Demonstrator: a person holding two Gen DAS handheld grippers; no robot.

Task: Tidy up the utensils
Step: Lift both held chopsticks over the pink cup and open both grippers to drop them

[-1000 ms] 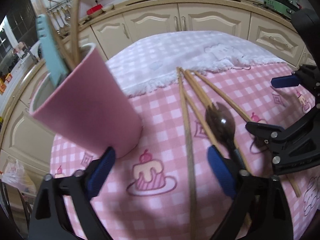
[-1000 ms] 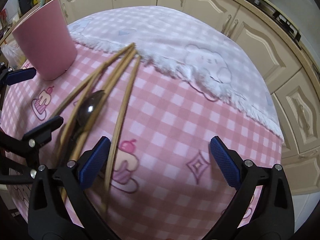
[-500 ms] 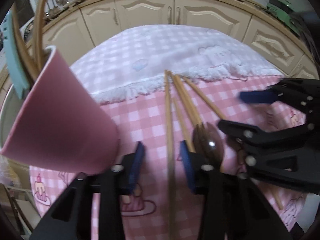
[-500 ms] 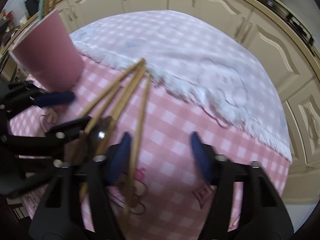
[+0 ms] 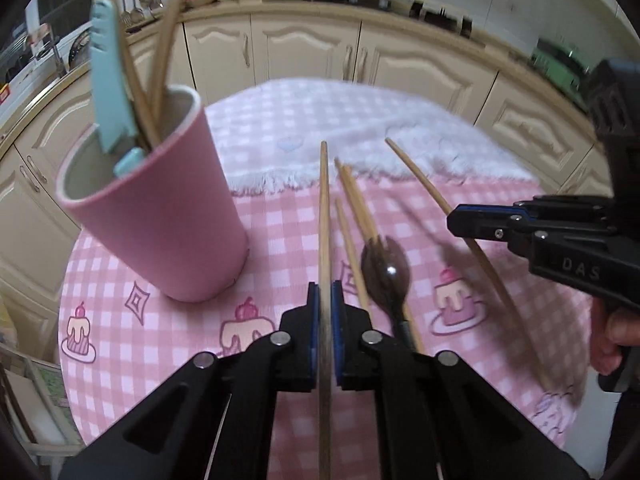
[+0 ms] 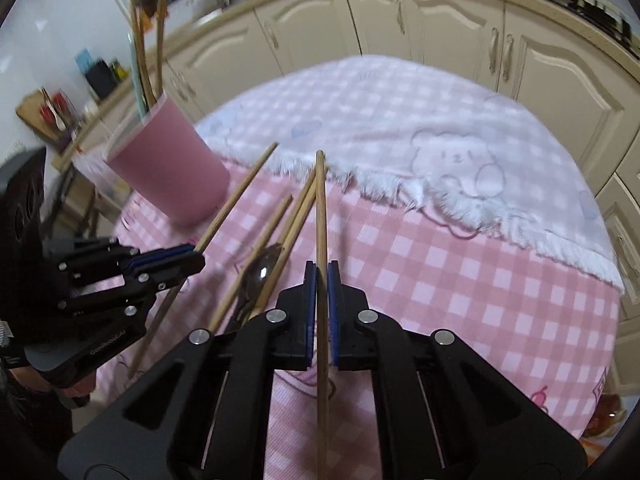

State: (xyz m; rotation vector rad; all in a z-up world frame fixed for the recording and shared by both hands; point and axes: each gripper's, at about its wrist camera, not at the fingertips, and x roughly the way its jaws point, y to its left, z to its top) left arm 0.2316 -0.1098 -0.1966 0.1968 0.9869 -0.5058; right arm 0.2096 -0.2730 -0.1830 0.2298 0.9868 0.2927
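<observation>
The left gripper is clamped on one wooden chopstick, which runs toward twelve o'clock between its blue pads; the right gripper is likewise clenched on a second chopstick pointing to twelve o'clock. Loose chopsticks and a dark spoon lie on the pink checked cloth at the left gripper's one o'clock. The pink cup, holding more sticks and a blue utensil, stands at its ten o'clock.
</observation>
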